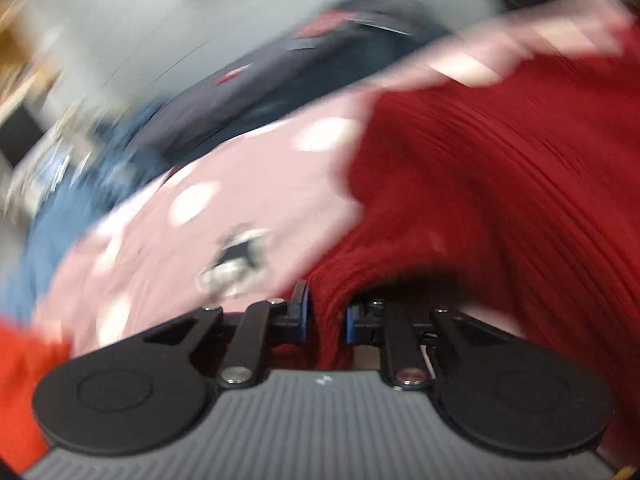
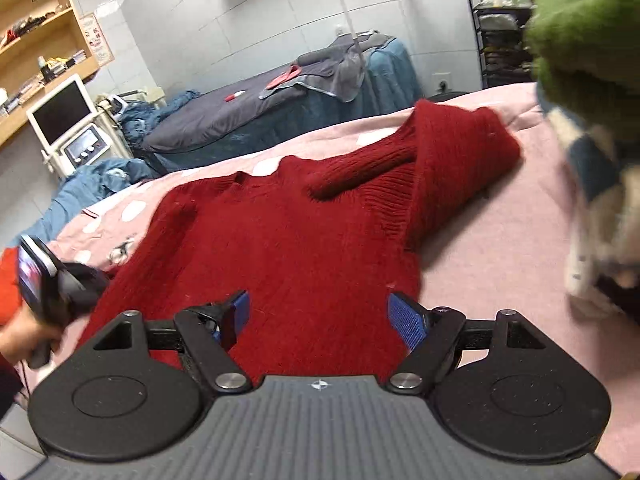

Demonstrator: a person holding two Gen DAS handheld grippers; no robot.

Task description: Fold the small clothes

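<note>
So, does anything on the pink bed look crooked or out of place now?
Yes. The red sweater lies skewed across the pink spotted cover: one sleeve is doubled back over the body in a bulky lump, not flat. The left gripper is pinching a bunched ridge of it. The right gripper is open above the hem.

A treatment or beauty room is suggested: a draped massage bed (image 2: 256, 116), a screened machine on a stand (image 2: 66, 120), and wooden shelves (image 2: 36, 32) are seen.
</note>
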